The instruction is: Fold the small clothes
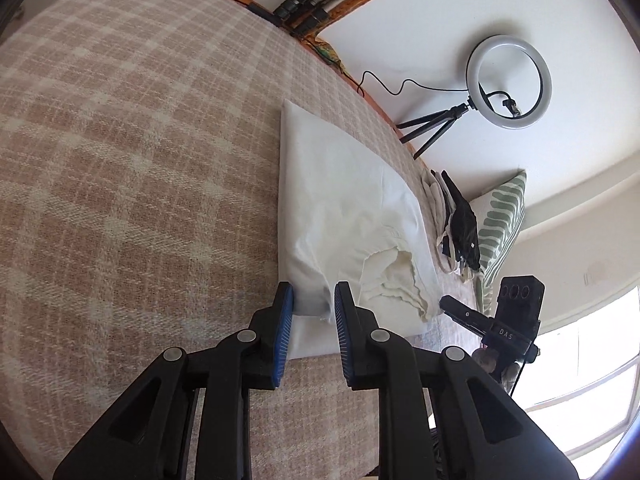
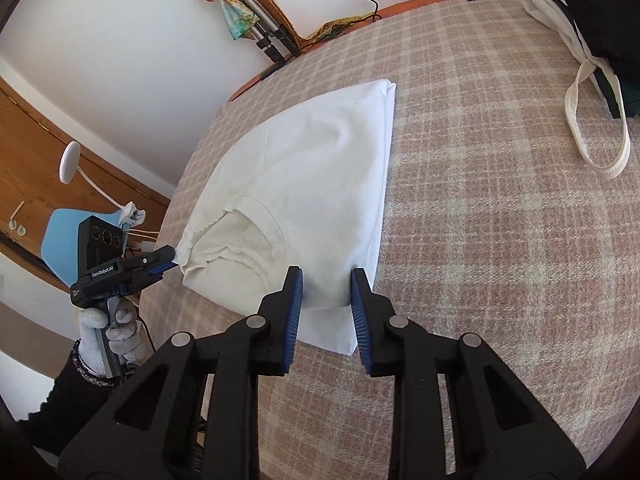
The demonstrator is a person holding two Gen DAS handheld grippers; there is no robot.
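A white T-shirt (image 1: 344, 200) lies partly folded on the plaid bed cover (image 1: 140, 160), collar end toward me. My left gripper (image 1: 314, 300) is open, with its jaws standing around a raised fold at the shirt's near corner. In the right wrist view the same shirt (image 2: 320, 168) lies ahead, and my right gripper (image 2: 326, 284) is open with its jaws around the shirt's near right edge. The left gripper also shows in the right wrist view (image 2: 166, 262) at the shirt's left corner. The right gripper shows in the left wrist view (image 1: 448, 304) at the collar side.
A stack of folded white and black clothes (image 1: 456, 216) and a green-striped pillow (image 1: 500, 220) lie beyond the shirt. A ring light on a tripod (image 1: 508, 84) stands by the wall. A white strap (image 2: 592, 128) trails from the stack. The bed edge (image 2: 248, 84) runs behind the shirt.
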